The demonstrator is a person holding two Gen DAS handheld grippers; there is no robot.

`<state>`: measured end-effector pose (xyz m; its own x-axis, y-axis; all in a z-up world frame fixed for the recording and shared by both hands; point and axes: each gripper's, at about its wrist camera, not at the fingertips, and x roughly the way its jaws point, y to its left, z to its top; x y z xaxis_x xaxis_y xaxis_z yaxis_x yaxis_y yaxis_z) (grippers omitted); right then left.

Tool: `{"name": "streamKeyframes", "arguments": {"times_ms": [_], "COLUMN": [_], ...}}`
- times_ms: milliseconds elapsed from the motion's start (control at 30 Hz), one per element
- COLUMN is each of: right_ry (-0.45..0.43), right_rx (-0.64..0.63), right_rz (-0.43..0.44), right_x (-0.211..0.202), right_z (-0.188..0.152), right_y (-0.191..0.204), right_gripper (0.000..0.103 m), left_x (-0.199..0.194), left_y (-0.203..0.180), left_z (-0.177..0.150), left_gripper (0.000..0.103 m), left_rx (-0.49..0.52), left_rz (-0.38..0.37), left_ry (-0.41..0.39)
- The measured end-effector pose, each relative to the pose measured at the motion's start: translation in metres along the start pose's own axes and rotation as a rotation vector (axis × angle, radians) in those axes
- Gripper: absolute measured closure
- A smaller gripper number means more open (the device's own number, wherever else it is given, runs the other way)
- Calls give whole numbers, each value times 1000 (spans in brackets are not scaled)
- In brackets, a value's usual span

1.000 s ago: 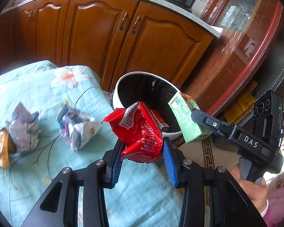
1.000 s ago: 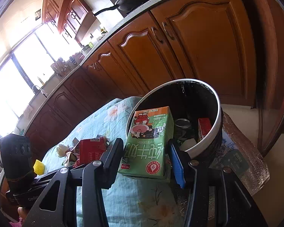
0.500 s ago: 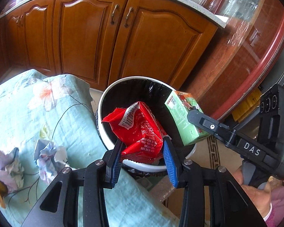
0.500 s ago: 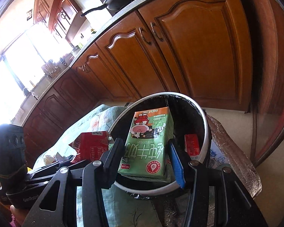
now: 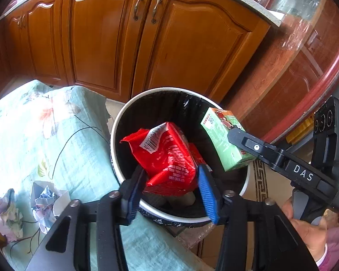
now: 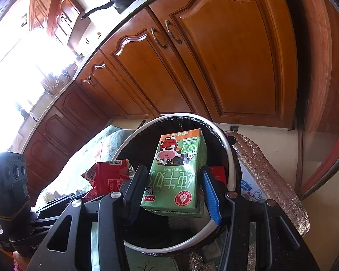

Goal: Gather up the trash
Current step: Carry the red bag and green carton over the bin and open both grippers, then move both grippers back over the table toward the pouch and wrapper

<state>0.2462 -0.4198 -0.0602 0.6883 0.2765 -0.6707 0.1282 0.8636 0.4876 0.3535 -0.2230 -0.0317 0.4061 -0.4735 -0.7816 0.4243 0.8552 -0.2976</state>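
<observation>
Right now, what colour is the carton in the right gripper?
Mostly green carton with an orange top band; clearest in the right wrist view.

right claw (image 6: 173,194) clamps green carton (image 6: 177,176) | over bin (image 6: 231,171) | left claw's red wrapper (image 6: 108,177) alongside

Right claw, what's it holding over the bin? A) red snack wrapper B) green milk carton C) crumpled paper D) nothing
B: the right claw is shut on the green milk carton, held above the open bin; the red wrapper is in the left claw.
</observation>
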Motion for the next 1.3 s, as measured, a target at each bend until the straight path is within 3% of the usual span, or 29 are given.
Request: {"name": "streamKeyframes", "arguments": {"times_ms": [133,267,500,933,1033,1200,1300], "right_ry": [-5,-26,-64,4,29,97,116], "right_rx": [29,53,52,-85,-147,-263,-307], "right_rz": [34,53,82,105,70,-1,55], "right_x": [-4,-12,-30,-44,-42,-32,-30], "right_z": [0,-3,-27,-104,-113,-134,-143], "right_y": [-3,-4,12,88,111,152,165], "right_gripper": [48,40,13,10,0,0,0], "left_x": [-4,-14,-49,-127,-145,-178,-193], "left_y": [-1,6,31,89,108,135,146], "left_z": [0,-10,-49,-149,-167,-193,-205], "left_gripper": [42,40,37,32,32,32,32], "left_rx": [-6,-29,-116,-255,-296,-343,-371], "left_rz": [0,-5,-39,14,34,94,114], "left_ry": [-13,-34,-87,-153,-157,-182,-192]}}
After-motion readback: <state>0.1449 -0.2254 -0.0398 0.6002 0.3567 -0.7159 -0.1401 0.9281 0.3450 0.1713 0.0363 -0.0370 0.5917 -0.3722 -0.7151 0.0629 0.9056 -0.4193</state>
